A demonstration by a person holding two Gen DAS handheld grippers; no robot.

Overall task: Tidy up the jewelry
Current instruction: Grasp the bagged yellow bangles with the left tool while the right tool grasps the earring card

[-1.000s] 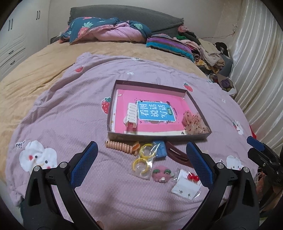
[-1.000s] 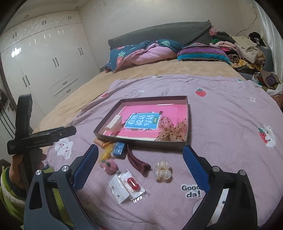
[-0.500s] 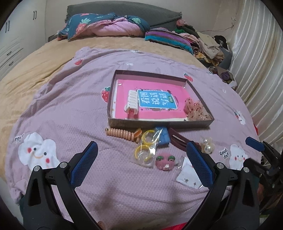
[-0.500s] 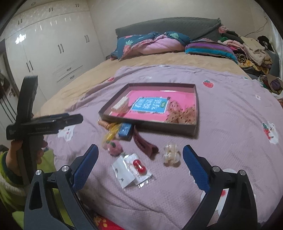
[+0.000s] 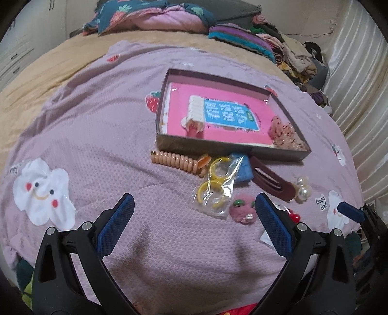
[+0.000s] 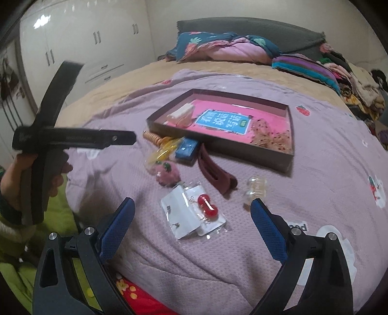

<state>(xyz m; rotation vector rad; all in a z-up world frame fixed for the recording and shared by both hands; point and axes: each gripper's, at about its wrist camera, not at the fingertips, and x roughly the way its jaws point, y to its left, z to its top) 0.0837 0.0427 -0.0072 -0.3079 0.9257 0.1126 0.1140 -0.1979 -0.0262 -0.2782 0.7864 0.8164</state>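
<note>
A shallow brown box (image 5: 169, 144) (image 6: 242, 150) with a pink book inside lies on the purple blanket; a cream hair claw (image 5: 195, 114) and a glittery bow (image 5: 285, 134) sit in it. In front of it lie a coiled peach hair tie (image 5: 174, 161), bagged yellow rings (image 5: 214, 186), a blue item (image 6: 186, 149), a maroon clip (image 5: 271, 181) (image 6: 215, 172), pearl beads (image 5: 300, 189), a pink plush clip (image 6: 167, 173) and bagged red earrings (image 6: 206, 209). My left gripper (image 5: 194, 218) is open, low before the rings. My right gripper (image 6: 191, 218) is open around the earring bags.
Pillows and a folded quilt (image 5: 150, 17) lie at the head of the bed, with piled clothes (image 5: 291, 51) at the far right. White wardrobes (image 6: 72, 48) stand on the left. A hand (image 6: 14, 179) holds the left gripper's handle at the bed's front edge.
Both grippers have dropped lower and closer to the loose jewelry in front of the box. The items have not moved and both grippers stay open.
</note>
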